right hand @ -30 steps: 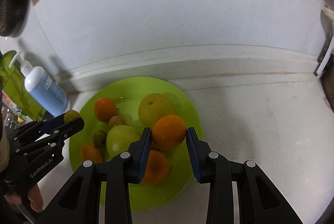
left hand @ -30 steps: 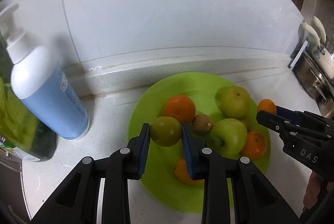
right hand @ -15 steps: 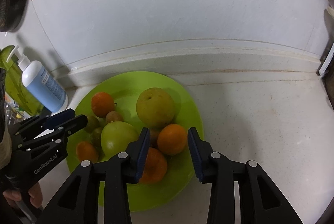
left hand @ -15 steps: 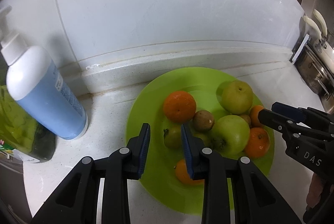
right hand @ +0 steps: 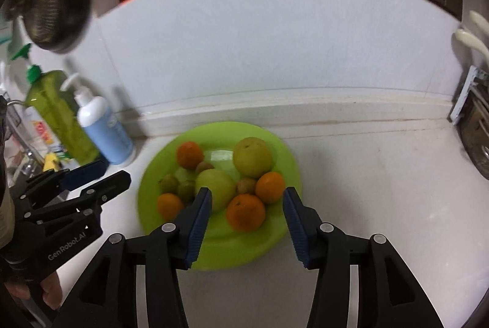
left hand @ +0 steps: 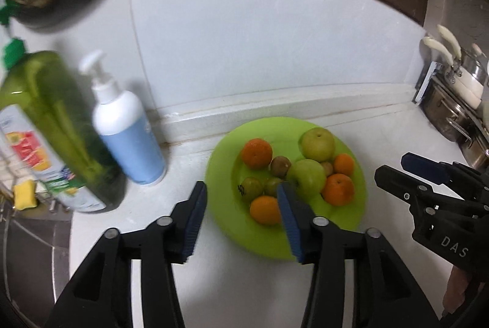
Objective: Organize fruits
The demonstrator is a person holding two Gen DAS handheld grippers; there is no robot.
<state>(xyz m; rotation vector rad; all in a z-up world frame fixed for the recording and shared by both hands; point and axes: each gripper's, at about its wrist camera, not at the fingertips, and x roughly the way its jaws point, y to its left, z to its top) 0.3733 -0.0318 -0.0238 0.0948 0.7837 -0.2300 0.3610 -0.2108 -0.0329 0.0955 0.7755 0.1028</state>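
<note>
The fruits all lie on the green plate [left hand: 351, 224], bunched toward its middle and far half: two green apples [left hand: 307, 176], four oranges [left hand: 256, 153] and some small brownish-green fruits [left hand: 250, 186], most of them touching a neighbour. The plate's near rim and its far-left arc are bare.

My left gripper [left hand: 241, 218] hangs above the plate's near-left edge, its jaws opening with nothing pinched between them; one finger is over bare surface, the other over the fruit pile. My right gripper [right hand: 247, 221] is above the plate's near edge, jaws likewise opening and empty, with an orange [right hand: 245, 212] showing below in the gap.

The plate sits on a pale speckled surface [right hand: 382, 190], close to the raised ledge [right hand: 305, 109] at the foot of the white wall. To the right of the plate the surface is open as far as the metal rack [right hand: 470, 114] at the edge. To the left it is tighter: a white-and-blue pump bottle [left hand: 128, 138] stands near the rim, a green bottle [left hand: 58, 129] just beyond it. A dark strainer [right hand: 52, 10] hangs above those.
</note>
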